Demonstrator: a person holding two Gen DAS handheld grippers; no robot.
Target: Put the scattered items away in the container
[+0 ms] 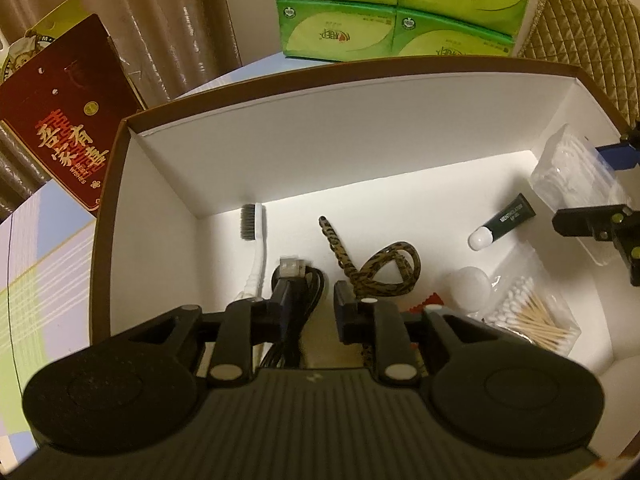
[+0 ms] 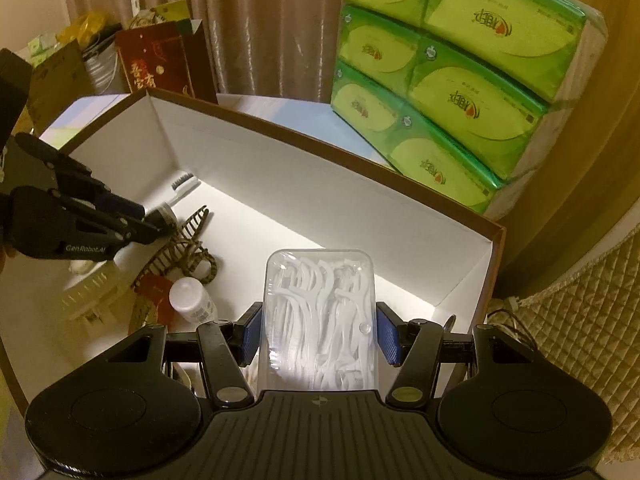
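Note:
The container is a white box with a brown rim (image 1: 320, 120). In it lie a toothbrush (image 1: 256, 236), a coiled black cable (image 1: 310, 280), a leopard-print hair band (image 1: 384, 272), a dark tube with a white cap (image 1: 508, 220), a small white bottle (image 2: 192, 300) and a clear box of cotton swabs (image 1: 532, 320). My left gripper (image 1: 314, 292) is low inside the box, its jaws a narrow gap apart around the cable, with white floor showing beside the right pad. My right gripper (image 2: 319, 332) is shut on a clear box of floss picks (image 2: 320, 312), held over the box's right end.
A stack of green tissue packs (image 2: 460, 80) stands behind the box. A red gift bag (image 1: 64, 128) leans at the back left by the curtain. A quilted cushion (image 2: 580, 320) lies to the right. A pale comb-like piece (image 2: 92, 292) rests in the box's near left.

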